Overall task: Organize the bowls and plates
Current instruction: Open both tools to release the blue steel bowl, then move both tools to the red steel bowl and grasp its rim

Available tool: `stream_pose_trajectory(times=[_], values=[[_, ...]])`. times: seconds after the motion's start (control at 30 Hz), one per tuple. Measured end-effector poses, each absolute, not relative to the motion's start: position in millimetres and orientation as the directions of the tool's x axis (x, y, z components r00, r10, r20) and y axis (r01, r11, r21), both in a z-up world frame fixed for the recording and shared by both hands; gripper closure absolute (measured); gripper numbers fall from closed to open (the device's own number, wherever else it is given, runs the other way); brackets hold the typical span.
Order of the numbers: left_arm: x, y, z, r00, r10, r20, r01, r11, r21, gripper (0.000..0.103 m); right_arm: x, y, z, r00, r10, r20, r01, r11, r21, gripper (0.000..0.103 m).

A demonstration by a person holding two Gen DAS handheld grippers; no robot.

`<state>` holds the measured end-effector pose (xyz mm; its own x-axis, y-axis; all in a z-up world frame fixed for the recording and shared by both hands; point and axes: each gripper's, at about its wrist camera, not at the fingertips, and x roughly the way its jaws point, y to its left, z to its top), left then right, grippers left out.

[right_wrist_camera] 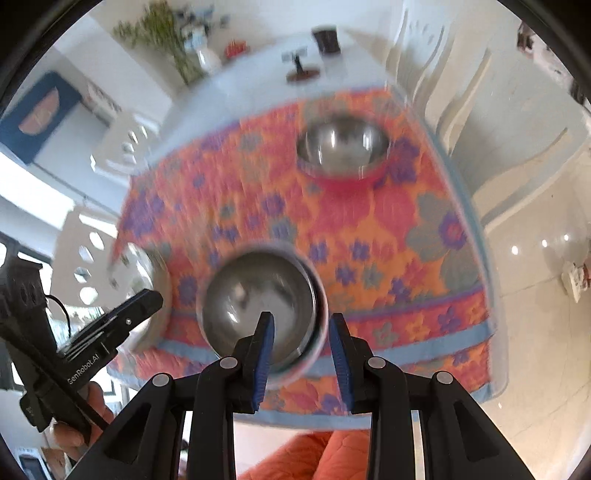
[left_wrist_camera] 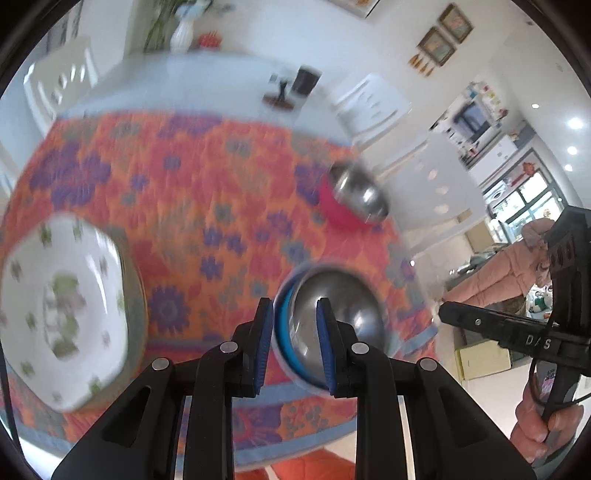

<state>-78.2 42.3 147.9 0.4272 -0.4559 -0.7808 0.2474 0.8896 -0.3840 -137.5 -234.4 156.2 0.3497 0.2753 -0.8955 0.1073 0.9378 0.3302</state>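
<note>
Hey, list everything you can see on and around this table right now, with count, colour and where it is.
Blue-rimmed steel bowl: one, near table edge, straddled by both grippers' fingers.
Red-based steel bowl: one, far right of the cloth.
White floral plate: one, green sprigs, left near edge.
Floral tablecloth: one, orange with purple flowers, covers the near half of the table.
White vase: one, with greenery, far end.
Dark small stand: one, far end; blurred.
White chairs: at least two, around the table.
Left gripper: black, blue pads, open around the bowl's rim.
Right gripper: black, blue pads, open around the opposite rim.
</note>
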Motion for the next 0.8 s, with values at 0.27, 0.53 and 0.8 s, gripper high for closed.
stream_pose_trajectory(times=[0.27,0.53,0.8], values=[[-35.5,26.0,228.5,0.534,-0.53,-0.658,0.348,0.848,-0.4,0.071,-121.0,-263.6,239.6,0.606,0.206,-0.768,0.104,0.937,0.333,0.041],[50.1,-14.7,198.3,0.446,-0.546,-0.71,0.307,0.838,-0.452,0.038,-46.9,-308.8,185.1,0.546,0.201,-0.814,0.199,0.912,0.359,0.041],[127.0,-74.2,95.4,0.181,-0.578,-0.796,0.25,0.809,-0.531,0.046,24.4,-341.0,90.6,0.399,0.262,-0.879,0.234,0.898,0.373,0.044]])
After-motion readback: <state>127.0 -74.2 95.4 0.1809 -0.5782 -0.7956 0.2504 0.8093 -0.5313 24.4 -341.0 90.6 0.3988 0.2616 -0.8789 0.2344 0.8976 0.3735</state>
